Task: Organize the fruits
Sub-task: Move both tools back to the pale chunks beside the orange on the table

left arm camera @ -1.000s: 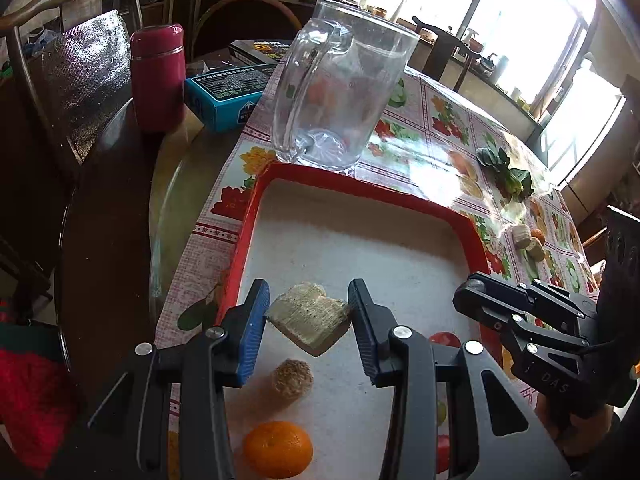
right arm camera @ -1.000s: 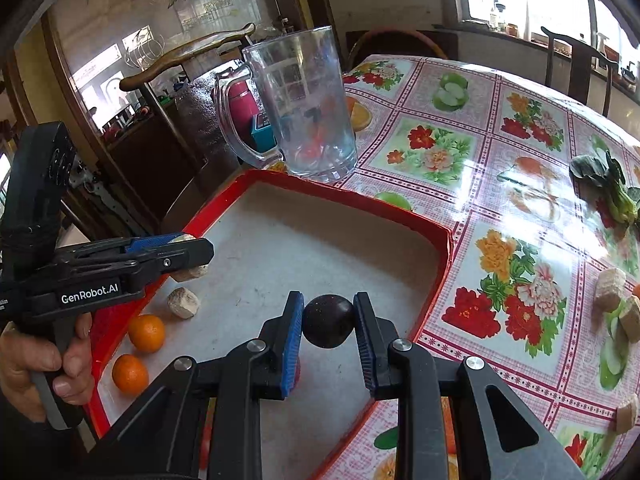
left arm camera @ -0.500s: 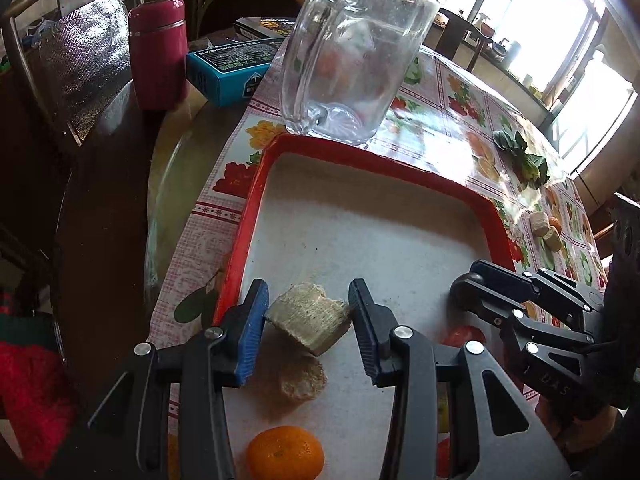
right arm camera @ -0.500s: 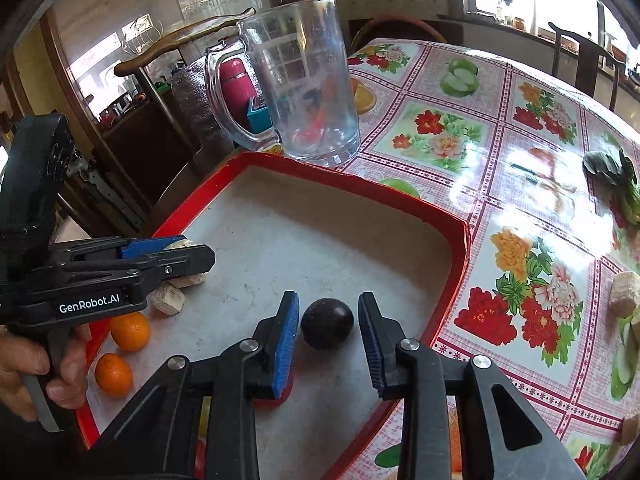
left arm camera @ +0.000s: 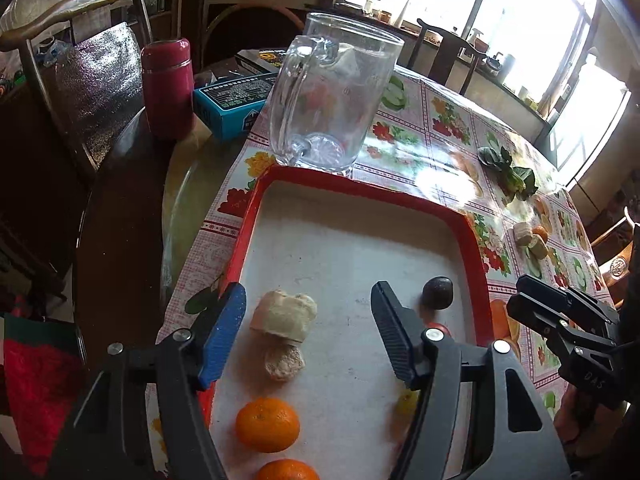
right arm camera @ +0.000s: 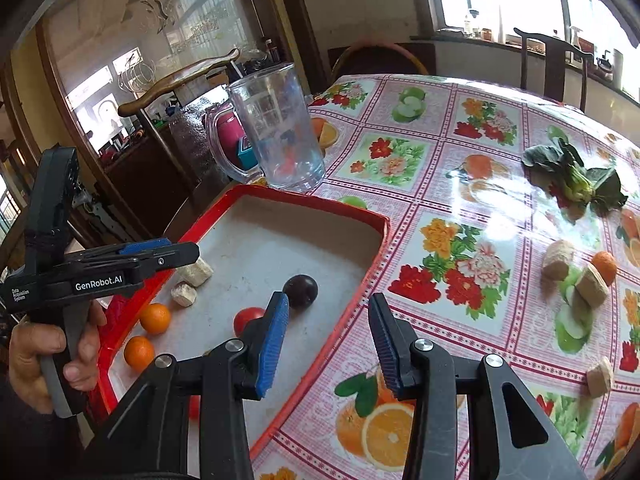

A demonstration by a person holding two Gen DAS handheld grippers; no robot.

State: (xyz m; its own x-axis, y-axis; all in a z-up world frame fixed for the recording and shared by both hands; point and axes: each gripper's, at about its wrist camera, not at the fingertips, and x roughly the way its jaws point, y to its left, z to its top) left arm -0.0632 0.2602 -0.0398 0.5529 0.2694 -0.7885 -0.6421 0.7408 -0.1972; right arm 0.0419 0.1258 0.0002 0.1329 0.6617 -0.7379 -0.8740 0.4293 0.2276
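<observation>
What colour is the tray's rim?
Red; the tray rim shows best in the left wrist view.

Round bench w/ a glossy fruit-and-flower oilcloth, ahead of the fingers. Behind it, bright windows along the wall; strong daylight glares on the cloth. Dark wooden chairs stand at the far side, another chair to the left. Left wall has a large glass panel.
</observation>
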